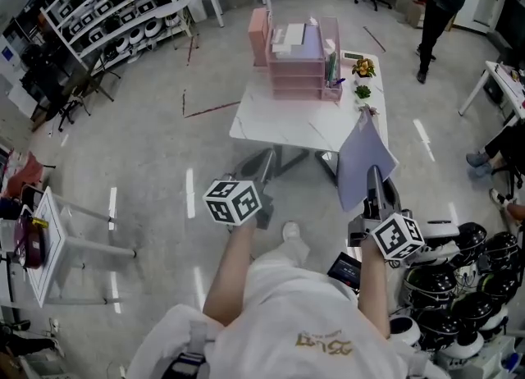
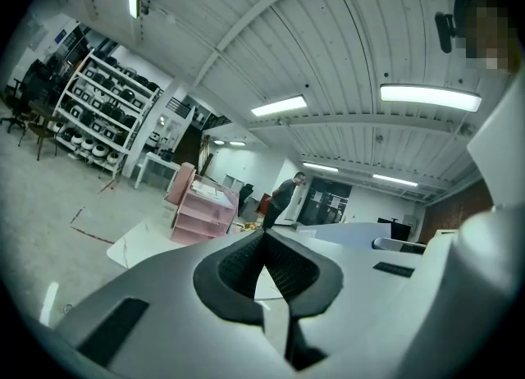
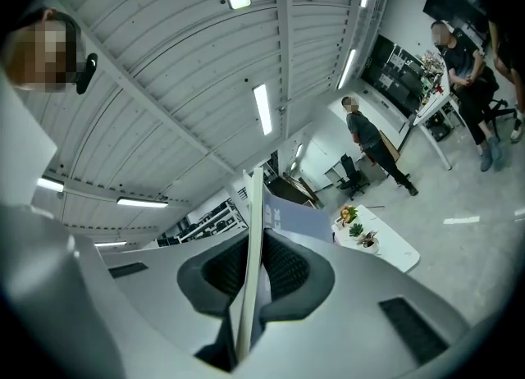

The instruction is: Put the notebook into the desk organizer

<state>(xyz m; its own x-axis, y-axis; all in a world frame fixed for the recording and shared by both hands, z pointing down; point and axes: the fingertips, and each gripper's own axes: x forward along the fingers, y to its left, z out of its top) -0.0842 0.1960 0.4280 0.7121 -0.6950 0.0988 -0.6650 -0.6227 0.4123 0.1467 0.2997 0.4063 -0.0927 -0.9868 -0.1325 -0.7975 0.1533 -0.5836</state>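
Lavender notebook [image 1: 363,156] is standing on edge in the right tongs [image 3: 256,246], whose jaws are clamping its lower part, the pads pressing on both covers. It is being held in the air by the near right corner of the white counter [image 1: 279,119], well apart from the pink desk organizer [image 1: 295,61] sitting at the counter's far side. Small potted plants [image 1: 362,78] are standing just right of the organizer. The left tongs [image 2: 264,242] are pointing toward the counter with jaws pressed together, carrying nothing. A person [image 1: 439,4] is standing far behind the counter.
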